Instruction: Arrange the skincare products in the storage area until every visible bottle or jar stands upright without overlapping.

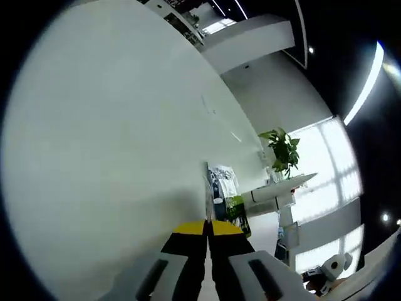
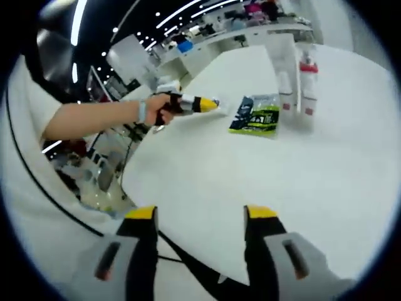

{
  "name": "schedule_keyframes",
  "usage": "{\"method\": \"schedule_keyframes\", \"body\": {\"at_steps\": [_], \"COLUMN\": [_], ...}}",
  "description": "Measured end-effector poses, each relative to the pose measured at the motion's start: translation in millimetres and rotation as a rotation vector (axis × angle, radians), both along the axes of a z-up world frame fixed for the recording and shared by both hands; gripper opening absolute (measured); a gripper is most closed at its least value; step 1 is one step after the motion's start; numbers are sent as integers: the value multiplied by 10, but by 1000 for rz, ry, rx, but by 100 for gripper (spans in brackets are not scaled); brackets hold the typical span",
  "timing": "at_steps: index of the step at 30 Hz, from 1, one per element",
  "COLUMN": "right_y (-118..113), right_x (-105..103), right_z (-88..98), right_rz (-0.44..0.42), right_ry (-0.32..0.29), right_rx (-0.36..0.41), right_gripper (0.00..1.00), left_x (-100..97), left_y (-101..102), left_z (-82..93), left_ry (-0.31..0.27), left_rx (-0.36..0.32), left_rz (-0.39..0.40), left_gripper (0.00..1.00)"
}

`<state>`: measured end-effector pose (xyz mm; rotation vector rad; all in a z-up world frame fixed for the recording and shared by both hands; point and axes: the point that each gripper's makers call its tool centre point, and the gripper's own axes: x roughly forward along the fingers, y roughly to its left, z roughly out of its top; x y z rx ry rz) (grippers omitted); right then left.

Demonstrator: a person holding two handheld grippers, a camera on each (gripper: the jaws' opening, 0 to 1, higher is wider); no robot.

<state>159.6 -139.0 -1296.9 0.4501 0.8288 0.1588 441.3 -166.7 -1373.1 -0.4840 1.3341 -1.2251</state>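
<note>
My left gripper (image 1: 207, 229) is shut, its yellow tips pressed together with nothing between them, low over the white table (image 1: 106, 144). Just beyond the tips lies a green packet (image 1: 238, 212), with a white printed item (image 1: 222, 179) behind it that is too small to identify. In the right gripper view my right gripper (image 2: 200, 213) is open and empty above the table (image 2: 250, 169). Farther off, a person's hand holds the left gripper (image 2: 210, 105) pointing at the green packet (image 2: 255, 116). Two white bottles with red marks (image 2: 307, 78) stand upright beyond the packet, blurred.
A potted plant (image 1: 282, 149) and a white ledge (image 1: 279, 187) stand past the table's far side. The person's arm (image 2: 94, 119) reaches in from the left. Desks and shelves (image 2: 207, 37) line the background. The table edge (image 2: 128, 188) runs near my right gripper's left jaw.
</note>
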Motion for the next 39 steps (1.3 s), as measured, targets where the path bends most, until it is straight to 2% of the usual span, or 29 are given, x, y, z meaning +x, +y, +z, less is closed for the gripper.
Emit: {"method": "schedule_keyframes", "body": {"at_steps": [3,8,12,14,16,17,19,28,39], "right_y": [-18,-75,-55,-38,-18,-12,-11,-12,-15], "right_x": [-55,-107,-108,-110,-109,-108,-113,-119,-141], "right_z": [-3,-16,-15,-19,-15,-10,-8,-8,3], "right_rz": [-24,-71,-95,-96,-97,-101,-108,-128,-148], "right_ry": [7,14,13,13,13,11,8,4,-7], "right_rx": [-6,1,17,15,22,28,34,48,66], "right_gripper": [54,54,54,54,53,53,53,53,53], "left_x": [46,227,129,101,17,12,37,44,193], "left_y": [-77,-175,-205,-209,-178,-189,-188,-187,-170], "left_z": [-36,-148,-115,-122,-118,-94,-87,-61,-144], "left_ry": [24,35,48,41,28,28,47,68,70], "left_rx": [9,22,50,67,112,104,122,199,239], "left_rz": [-29,-24,-21,-34,-69,-79,-70,-126,-149], "left_gripper": [1,1,1,2,2,2,2,3,4]}}
